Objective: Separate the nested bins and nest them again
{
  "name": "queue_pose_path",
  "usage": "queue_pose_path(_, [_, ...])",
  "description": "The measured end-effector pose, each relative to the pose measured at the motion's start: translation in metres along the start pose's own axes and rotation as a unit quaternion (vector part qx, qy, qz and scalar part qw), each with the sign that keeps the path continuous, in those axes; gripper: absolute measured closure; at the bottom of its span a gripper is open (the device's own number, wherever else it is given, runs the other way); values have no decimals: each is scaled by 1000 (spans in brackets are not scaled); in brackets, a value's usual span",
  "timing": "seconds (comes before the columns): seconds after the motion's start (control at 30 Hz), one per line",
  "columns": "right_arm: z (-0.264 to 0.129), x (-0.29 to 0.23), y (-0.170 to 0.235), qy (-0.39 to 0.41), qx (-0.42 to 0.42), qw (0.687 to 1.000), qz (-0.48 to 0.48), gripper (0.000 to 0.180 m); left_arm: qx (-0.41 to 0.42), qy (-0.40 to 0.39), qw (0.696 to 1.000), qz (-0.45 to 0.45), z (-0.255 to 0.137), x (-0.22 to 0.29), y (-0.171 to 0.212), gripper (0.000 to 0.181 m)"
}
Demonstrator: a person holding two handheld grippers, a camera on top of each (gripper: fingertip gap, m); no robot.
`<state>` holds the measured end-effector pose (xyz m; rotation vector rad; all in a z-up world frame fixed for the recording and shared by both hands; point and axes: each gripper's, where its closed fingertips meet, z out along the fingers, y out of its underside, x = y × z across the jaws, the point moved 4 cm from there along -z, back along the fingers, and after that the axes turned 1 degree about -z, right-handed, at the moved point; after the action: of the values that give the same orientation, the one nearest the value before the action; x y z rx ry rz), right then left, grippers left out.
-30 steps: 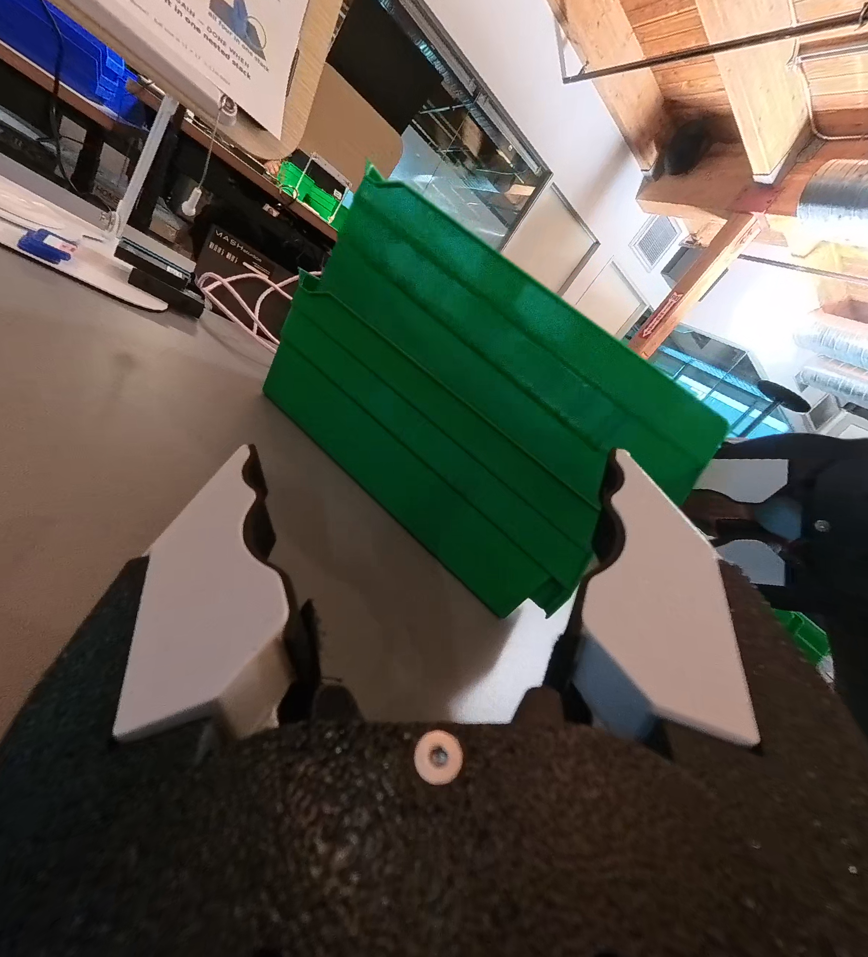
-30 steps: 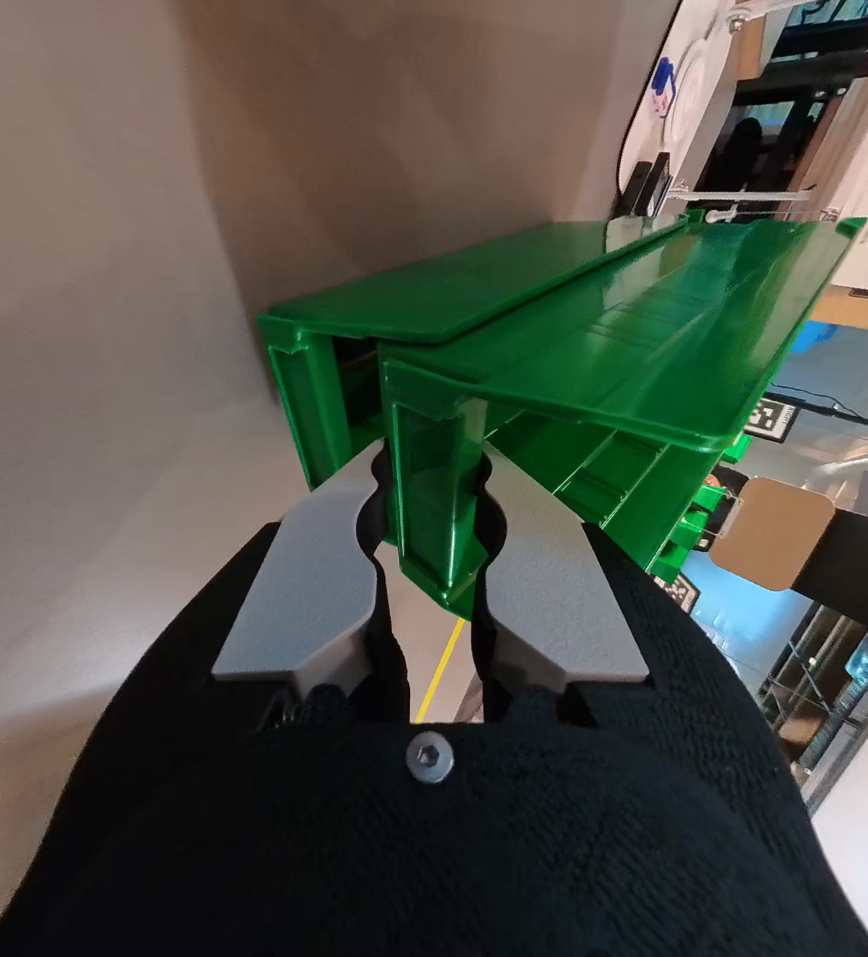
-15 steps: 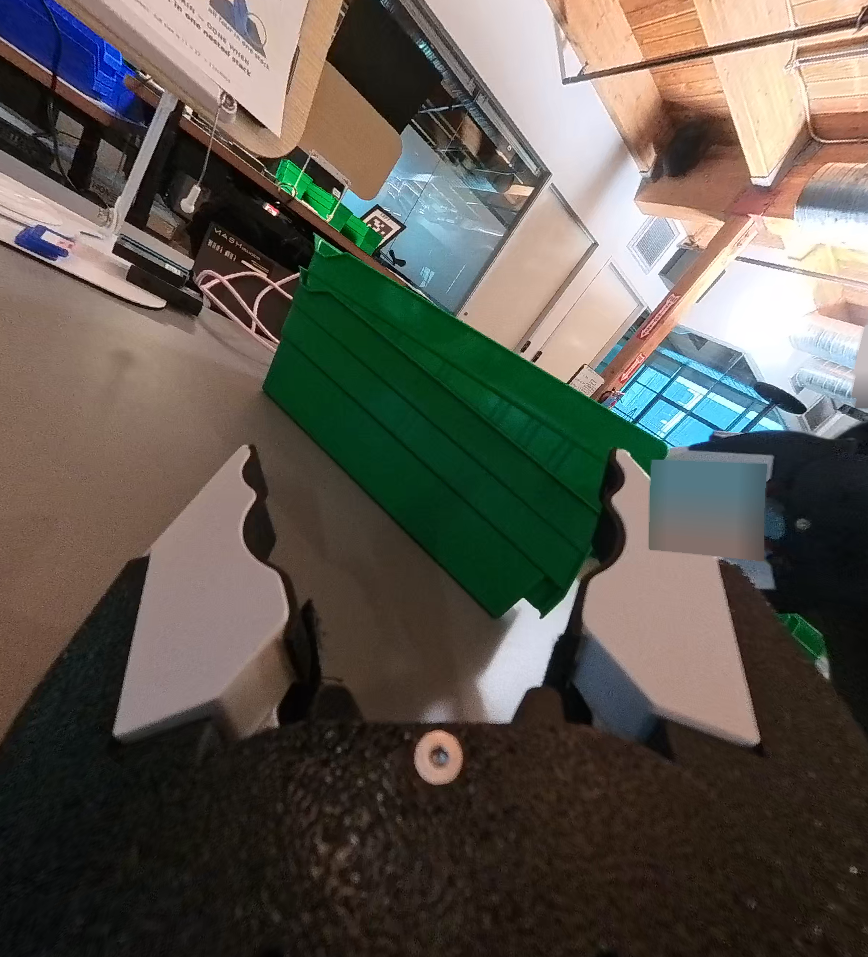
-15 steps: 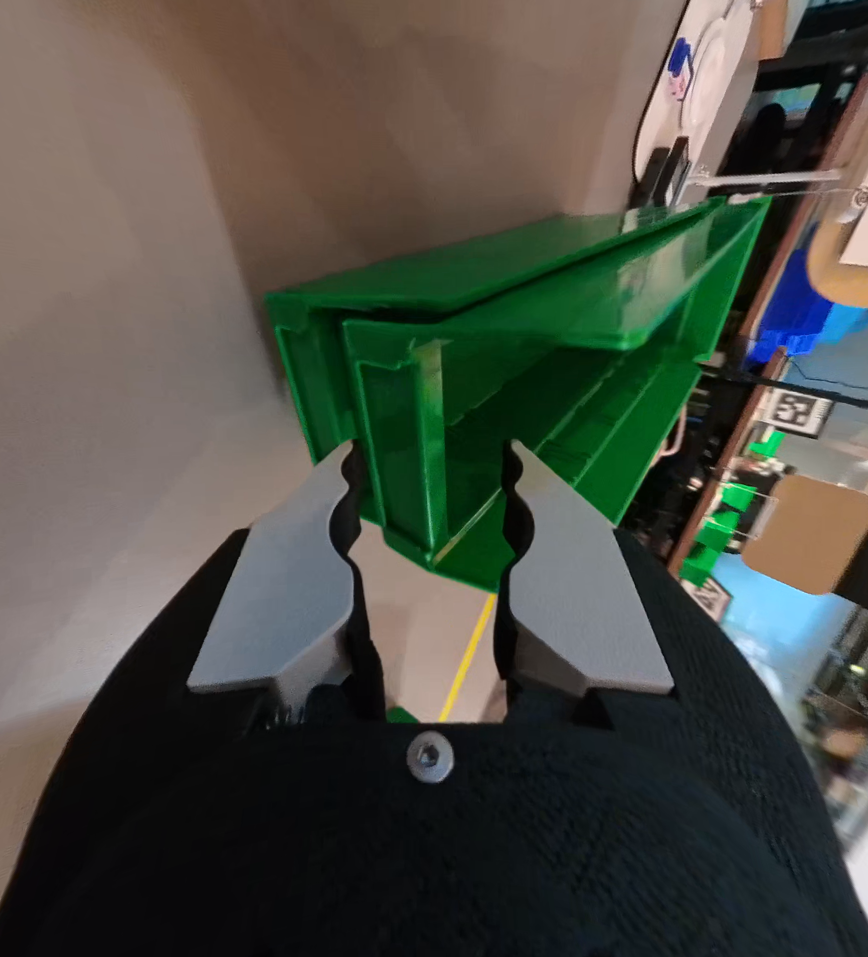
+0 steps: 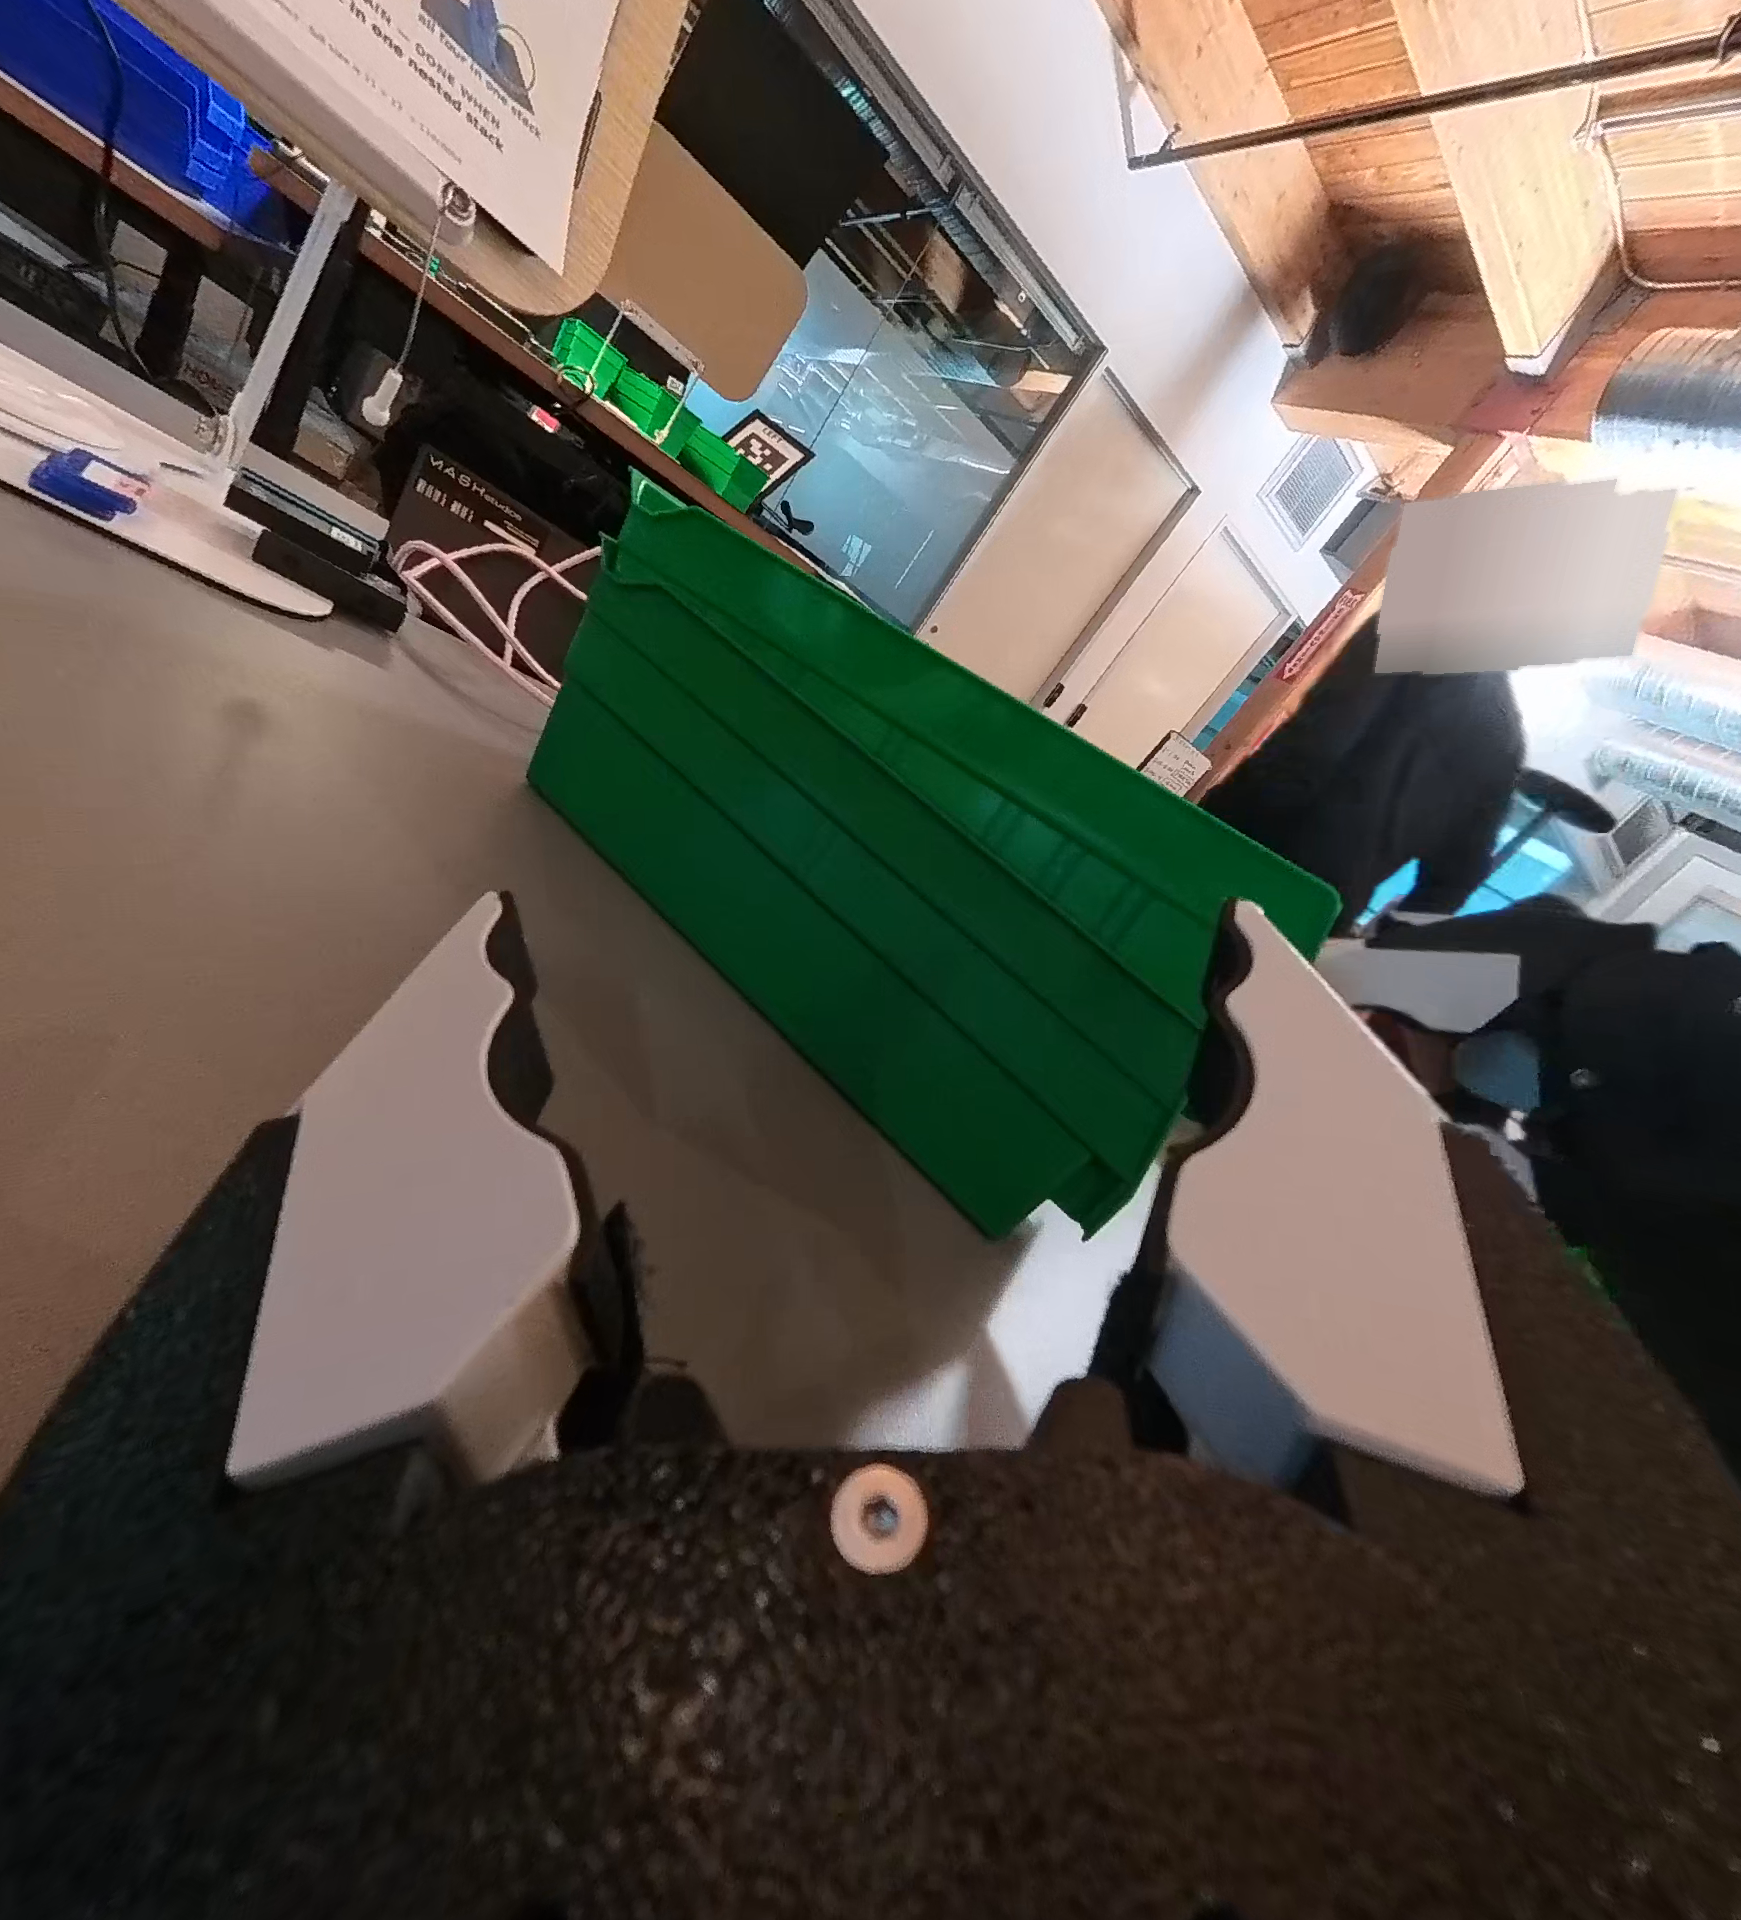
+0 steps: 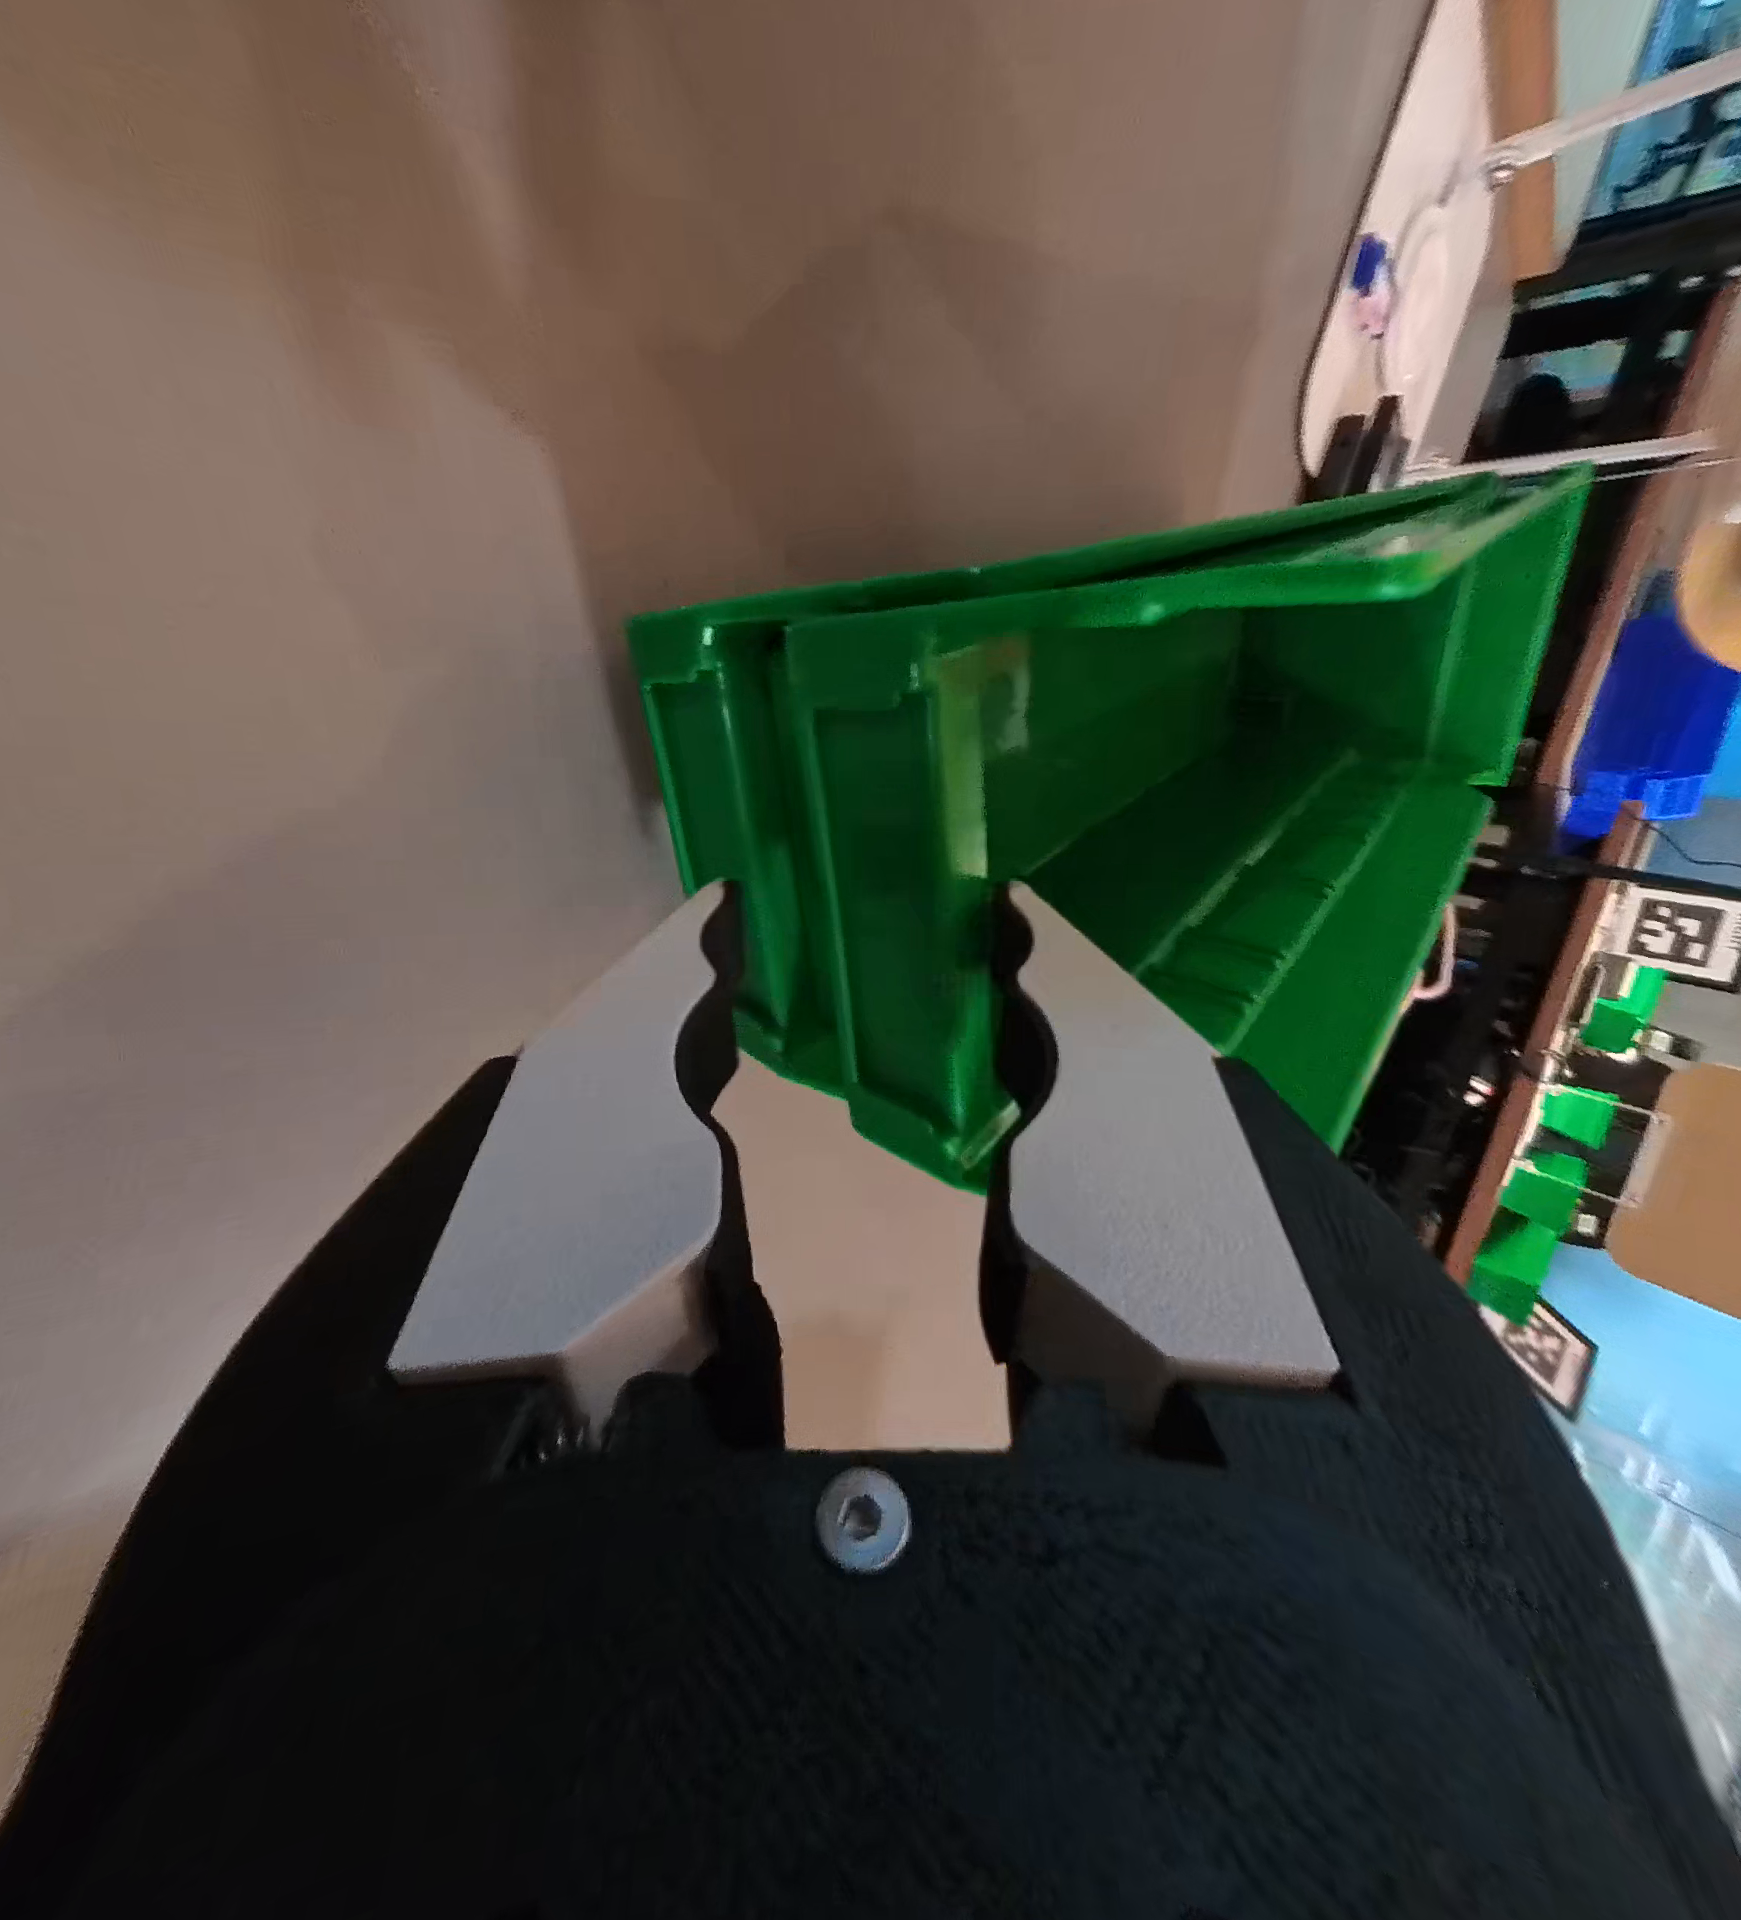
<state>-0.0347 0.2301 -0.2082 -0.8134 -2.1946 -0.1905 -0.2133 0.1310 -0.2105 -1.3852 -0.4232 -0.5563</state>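
Bins (image 5: pixel 845 914), green and nested, sit on the grey table (image 5: pixel 170 779) with bare room all around, so a lift looks unobstructed. Right gripper (image 6: pixel 866 997), part open, straddles the stacked end walls, apparently letting go, no firm hold visible. Left gripper (image 5: pixel 861 1029) waits wide open and empty beside the near corner.

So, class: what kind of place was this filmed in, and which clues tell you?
Probably a workshop or lab in a converted industrial building: exposed timber ceiling beams, a metal air duct, and workbenches holding green bins.
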Motion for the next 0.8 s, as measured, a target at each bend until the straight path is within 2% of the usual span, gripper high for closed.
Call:
queue_pose_path(0.07, [3,4,-1,23,4,1000,-7,150,0,0,1000,-1,0,0,0,55])
queue_pose_path(0.2, [3,3,-11,69,22,997,-7,150,1,0,1000,-2,0,0,0,55])
queue_pose_path(0.4, [12,-3,-17,126,3,992,-25,151,1,1,1000,-3,0,0,0,55])
queue_pose_path(0.53, [15,-5,-20,121,12,992,-11,150,2,2,1000,-6,-1,-1,-1,55])
queue_pose_path(0.57, [14,-5,-20,112,20,994,7,148,2,3,1000,-7,0,-1,-1,55])
queue_pose_path(0.7, [4,-4,-25,75,51,994,67,116,3,3,1000,-8,-1,-1,-1,55])
queue_pose_path(0.8, [-4,-10,-31,52,71,993,82,112,1,3,1000,-8,0,-1,0,55])
